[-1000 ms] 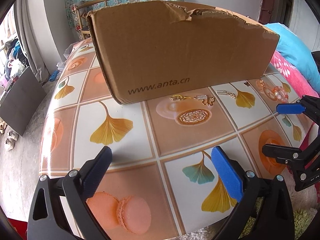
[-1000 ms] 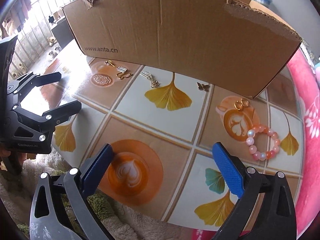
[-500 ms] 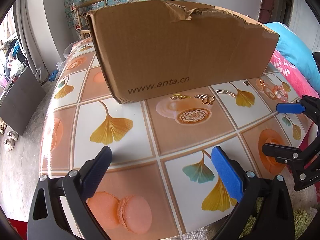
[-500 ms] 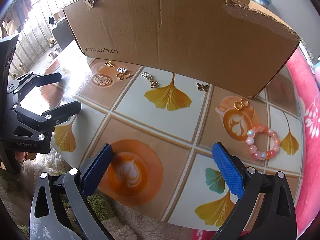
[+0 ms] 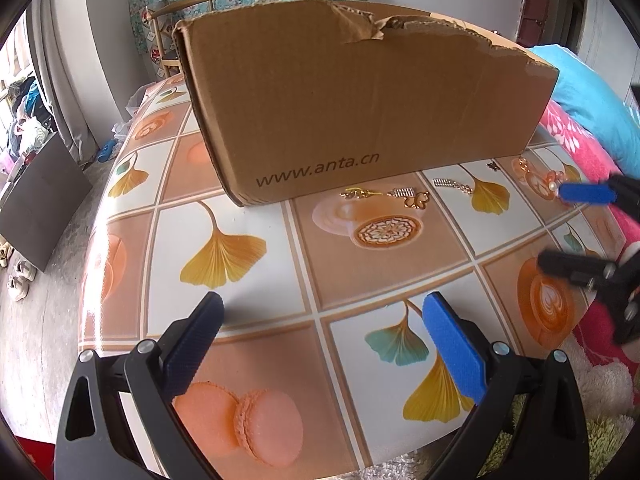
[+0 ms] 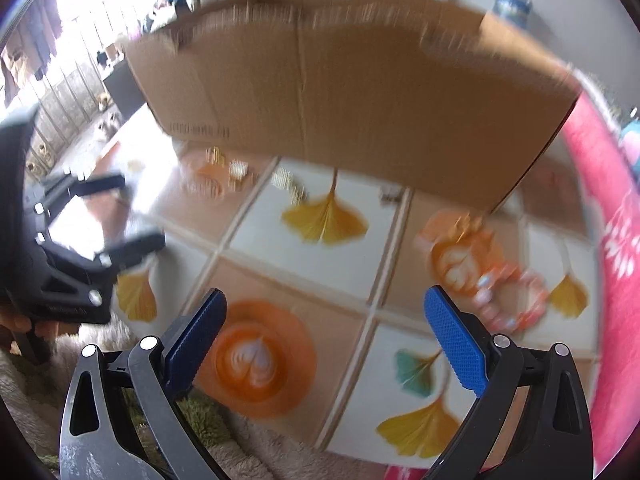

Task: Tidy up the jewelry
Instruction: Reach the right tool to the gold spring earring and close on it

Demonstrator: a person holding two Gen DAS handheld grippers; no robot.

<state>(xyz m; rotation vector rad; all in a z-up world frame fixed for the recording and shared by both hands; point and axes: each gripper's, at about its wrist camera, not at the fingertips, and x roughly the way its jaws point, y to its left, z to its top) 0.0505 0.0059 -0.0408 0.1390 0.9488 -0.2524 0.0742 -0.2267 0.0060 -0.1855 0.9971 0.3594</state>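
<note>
A brown cardboard box (image 5: pixel 360 108) stands on the patterned table (image 5: pixel 248 296). Along its front edge lie gold earrings (image 5: pixel 358 193), a clover earring (image 5: pixel 412 196) and a crystal strip earring (image 5: pixel 450 184). A pink bead bracelet (image 6: pixel 510 300) lies to the right, blurred in the right wrist view. My left gripper (image 5: pixel 320 340) is open over the table's near edge, holding nothing. My right gripper (image 6: pixel 324 332) is open too, near the bracelet; it also appears as the right gripper (image 5: pixel 576 228) at the right side of the left wrist view.
A pink and blue blanket (image 5: pixel 580 120) lies right of the table. A shaggy rug (image 6: pixel 224 440) is below the table's near edge. A wooden chair (image 5: pixel 172 36) stands behind the box, and a dark board (image 5: pixel 36 208) leans at the left.
The right gripper has started moving, so its view is now blurred and the box and bracelet sit lower and nearer. The left gripper has barely moved.
</note>
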